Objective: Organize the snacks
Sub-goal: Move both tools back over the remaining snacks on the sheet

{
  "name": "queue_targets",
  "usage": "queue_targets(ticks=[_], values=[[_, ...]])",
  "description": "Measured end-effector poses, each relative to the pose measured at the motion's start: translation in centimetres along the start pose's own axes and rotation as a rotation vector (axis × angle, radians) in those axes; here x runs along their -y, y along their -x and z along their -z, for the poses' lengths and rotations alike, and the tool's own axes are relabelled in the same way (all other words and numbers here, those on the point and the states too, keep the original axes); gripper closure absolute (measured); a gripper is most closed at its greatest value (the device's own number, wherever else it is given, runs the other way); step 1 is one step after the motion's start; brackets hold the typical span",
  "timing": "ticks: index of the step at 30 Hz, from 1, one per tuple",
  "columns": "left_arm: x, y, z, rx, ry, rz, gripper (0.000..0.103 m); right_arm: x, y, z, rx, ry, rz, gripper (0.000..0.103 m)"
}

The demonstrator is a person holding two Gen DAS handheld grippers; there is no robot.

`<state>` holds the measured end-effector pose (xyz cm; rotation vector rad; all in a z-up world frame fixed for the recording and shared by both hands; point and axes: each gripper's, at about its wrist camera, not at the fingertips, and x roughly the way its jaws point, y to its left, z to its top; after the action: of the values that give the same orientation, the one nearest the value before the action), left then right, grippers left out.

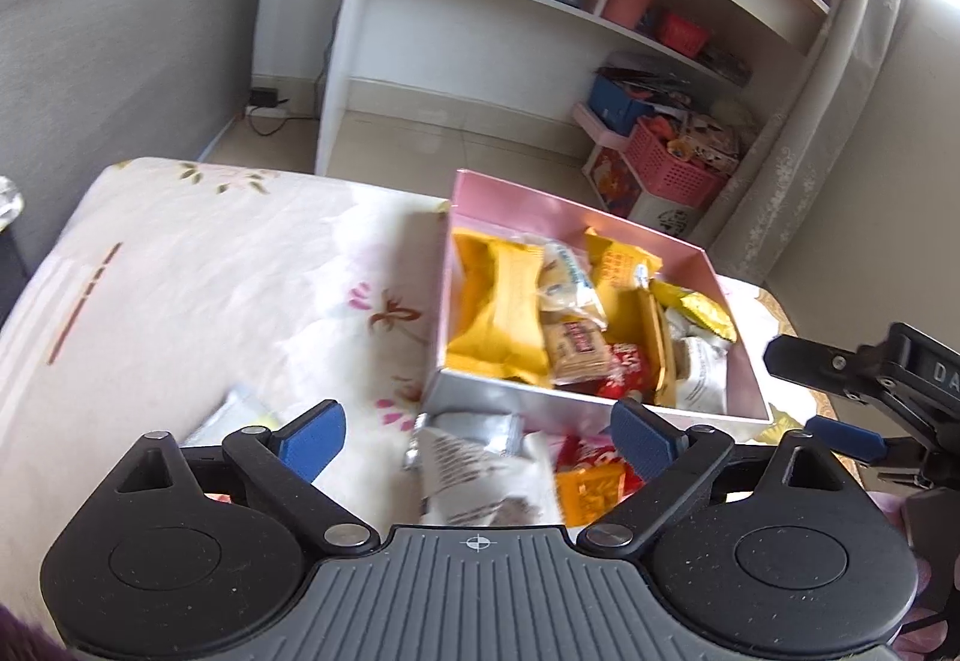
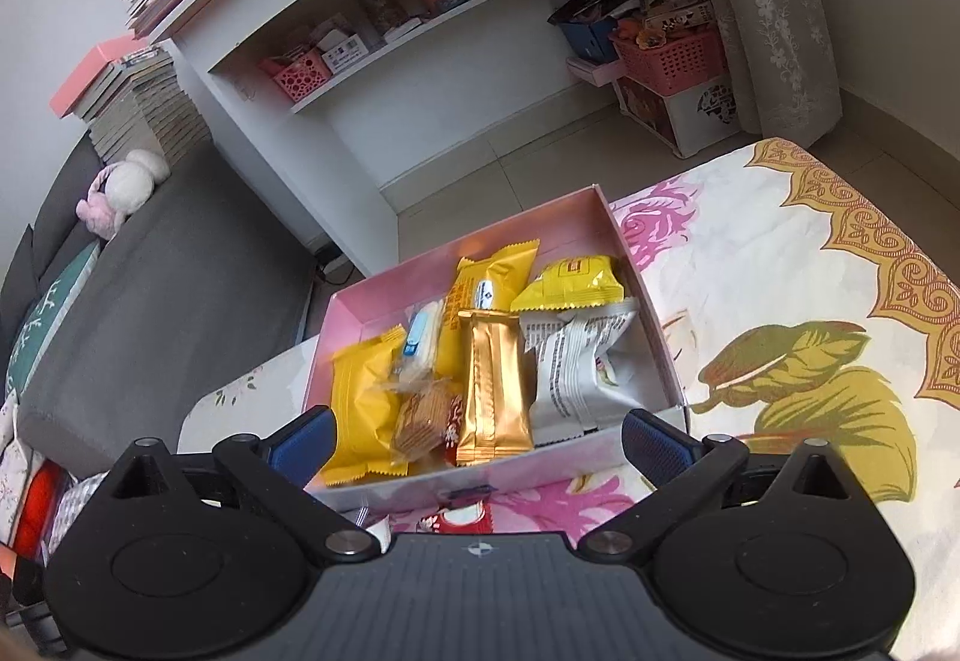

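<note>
A: What fills most of the frame?

B: A flowered cloth (image 1: 210, 271) across the lower half of both views, with a white shelf unit (image 2: 360, 78) along the top.

A: And the container?

B: A pink box (image 1: 576, 217) stands open at right of centre in the left wrist view, and at centre in the right wrist view. It is packed with wrapped snacks: a large yellow packet (image 2: 360, 409) at its lower left, a white printed packet (image 2: 576, 367) at its lower right, and a gold bar (image 2: 495, 391) between them.

A: Anything outside it?

B: Yes. Loose snacks lie on the cloth just below the box's near wall, at bottom centre of the left wrist view: a white printed packet (image 1: 480, 481), a small silver one (image 1: 474, 430), an orange-yellow one (image 1: 591, 493). They are blurred.

A: The tools?

B: The left gripper (image 1: 480, 436) has its blue pads spread wide, nothing between them, above those loose snacks. The right gripper (image 2: 480, 445) is likewise spread wide and holds nothing, its pads either side of the box's near end.
</note>
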<state>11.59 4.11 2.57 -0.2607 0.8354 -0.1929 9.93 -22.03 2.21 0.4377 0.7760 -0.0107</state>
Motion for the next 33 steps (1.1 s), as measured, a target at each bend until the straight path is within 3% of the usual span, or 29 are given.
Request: queue_targets(ticks=[7,13,18,25,33], values=[[-3.7,1.1,1.6,-0.014,0.039,-0.037,0.005,-0.4,0.6,2.5,0.025,0.056,0.008,0.007],[-5.6,1.7,2.5,0.055,-0.064,-0.093,0.003,-0.3,0.4,3.4,0.028,0.156,0.047,0.007],[-7.9,0.9,3.8,0.052,-0.158,-0.111,0.003,0.3,0.9,4.7,0.057,0.291,0.060,0.007],[-10.9,-1.1,5.6,0.028,-0.252,-0.116,0.003,0.1,1.7,8.3,0.044,0.581,-0.092,0.007],[-10.4,-2.5,6.0,0.026,-0.346,-0.127,0.003,-1.2,1.1,11.5,-0.042,0.725,-0.217,0.007]])
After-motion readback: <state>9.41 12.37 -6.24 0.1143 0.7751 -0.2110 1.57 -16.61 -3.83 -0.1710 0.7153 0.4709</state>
